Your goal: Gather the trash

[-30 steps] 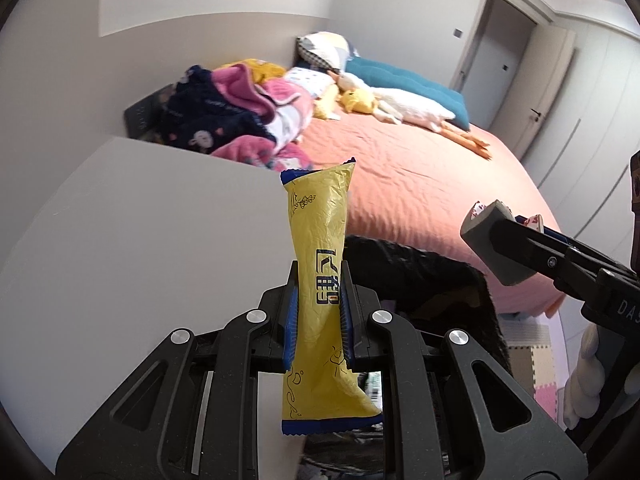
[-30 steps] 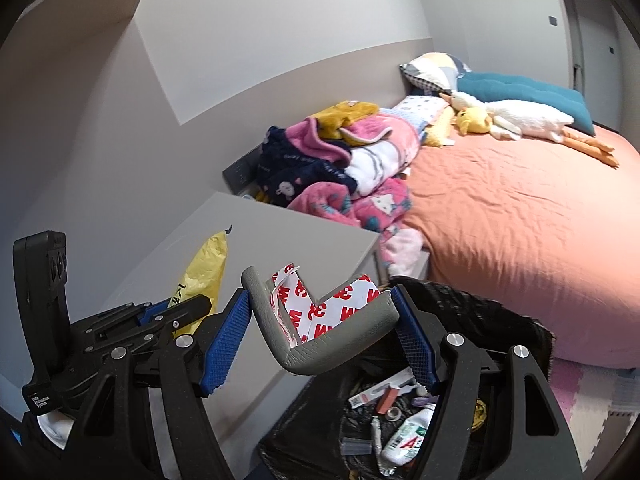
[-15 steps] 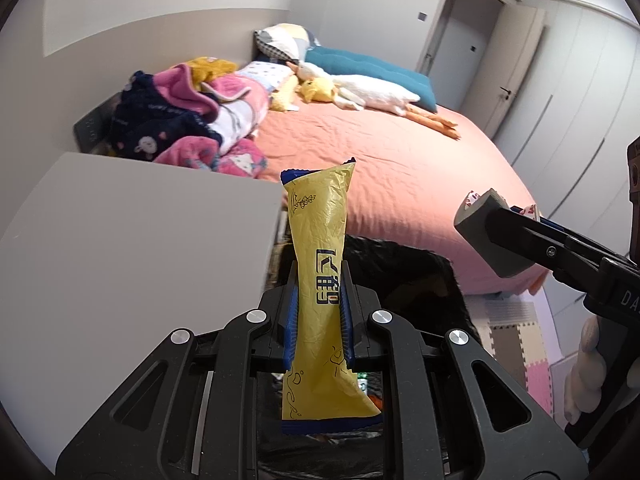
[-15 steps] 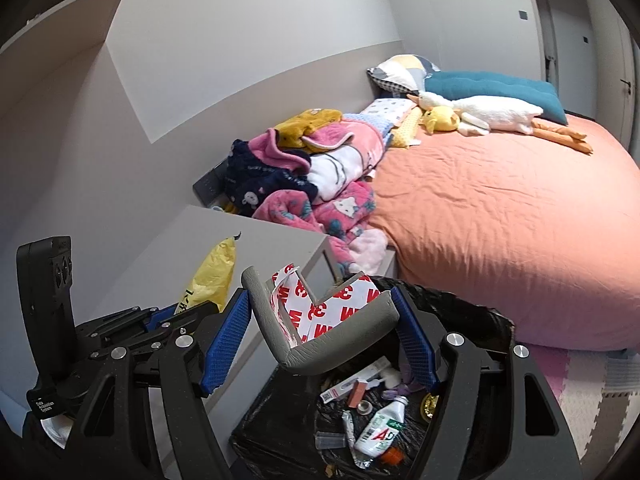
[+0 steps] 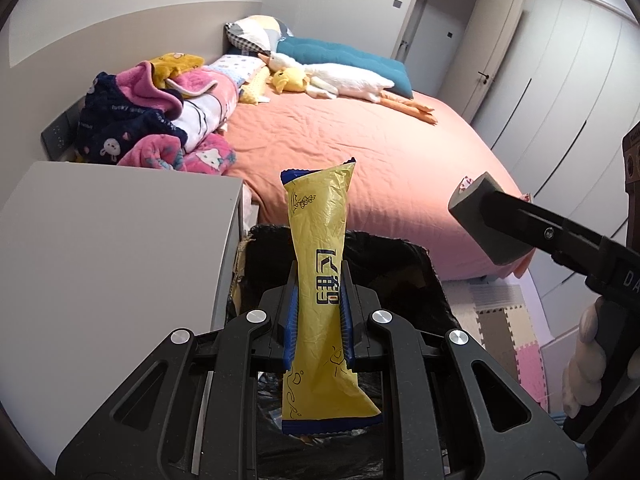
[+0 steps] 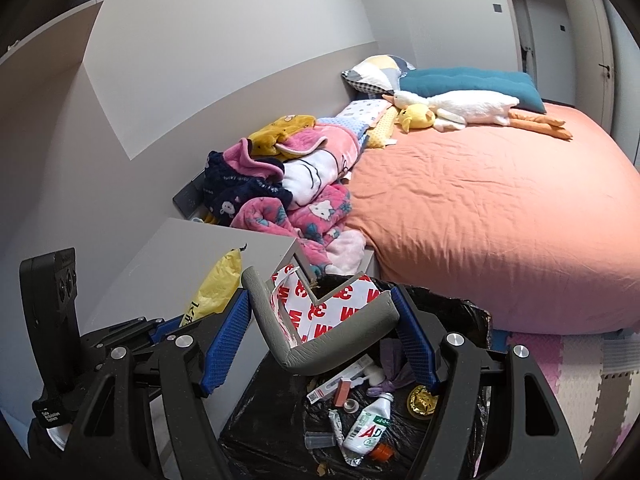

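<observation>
Crinkled yellow wrapper (image 5: 318, 280) pinched upright; L-shaped grey foam strip (image 6: 320, 344) clamped over bin (image 6: 472, 320)

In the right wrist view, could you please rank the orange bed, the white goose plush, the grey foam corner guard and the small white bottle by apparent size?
1. Orange bed.
2 and 3. Grey foam corner guard and white goose plush: similar spans; the guard sits far nearer the camera, so unranked.
4. Small white bottle.

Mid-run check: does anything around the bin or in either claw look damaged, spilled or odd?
No spill shows. The one oddity is the bin rim: its black liner is ragged, with torn brown cardboard showing at the near-left corner. The left claw grips the yellow wrapper upright; the right claw clamps a bent grey foam strip.
</observation>
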`<state>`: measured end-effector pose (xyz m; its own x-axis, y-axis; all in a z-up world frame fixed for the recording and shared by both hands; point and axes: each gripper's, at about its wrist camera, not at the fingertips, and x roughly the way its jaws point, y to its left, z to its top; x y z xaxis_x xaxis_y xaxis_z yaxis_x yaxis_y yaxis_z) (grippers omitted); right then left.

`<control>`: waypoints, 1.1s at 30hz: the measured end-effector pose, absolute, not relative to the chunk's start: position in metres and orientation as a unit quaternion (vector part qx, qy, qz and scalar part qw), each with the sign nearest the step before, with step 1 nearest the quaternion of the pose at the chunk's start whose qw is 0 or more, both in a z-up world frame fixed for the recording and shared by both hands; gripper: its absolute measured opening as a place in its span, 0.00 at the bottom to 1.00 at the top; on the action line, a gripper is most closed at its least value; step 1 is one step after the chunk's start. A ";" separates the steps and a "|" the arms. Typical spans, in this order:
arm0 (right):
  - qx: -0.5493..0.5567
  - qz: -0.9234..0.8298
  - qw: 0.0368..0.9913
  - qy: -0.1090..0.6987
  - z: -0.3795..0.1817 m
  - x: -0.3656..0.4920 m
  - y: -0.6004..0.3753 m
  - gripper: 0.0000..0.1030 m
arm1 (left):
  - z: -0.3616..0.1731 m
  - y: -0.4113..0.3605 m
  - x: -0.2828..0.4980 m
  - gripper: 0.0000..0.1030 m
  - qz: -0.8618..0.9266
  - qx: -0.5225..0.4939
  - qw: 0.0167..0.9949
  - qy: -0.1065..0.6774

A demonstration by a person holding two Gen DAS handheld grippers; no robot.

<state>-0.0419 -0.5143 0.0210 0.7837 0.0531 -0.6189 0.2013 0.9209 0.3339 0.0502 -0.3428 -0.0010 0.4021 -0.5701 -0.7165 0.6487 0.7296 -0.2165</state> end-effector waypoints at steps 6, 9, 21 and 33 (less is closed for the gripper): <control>0.210 -0.043 0.925 0.314 0.027 -0.047 -0.518 0.74 | 0.004 -0.342 0.051 0.89 -0.353 0.061 0.842 0.403; 0.213 -0.058 0.926 0.306 0.031 -0.050 -0.520 0.85 | 0.014 -0.340 0.045 0.93 -0.349 0.065 0.857 0.374; 0.211 -0.060 0.929 0.297 0.035 -0.052 -0.521 0.87 | 0.020 -0.332 0.051 0.93 -0.345 0.025 0.859 0.377; 0.209 -0.059 0.929 0.300 0.035 -0.050 -0.520 0.87 | 0.020 -0.335 0.052 0.93 -0.355 0.038 0.855 0.377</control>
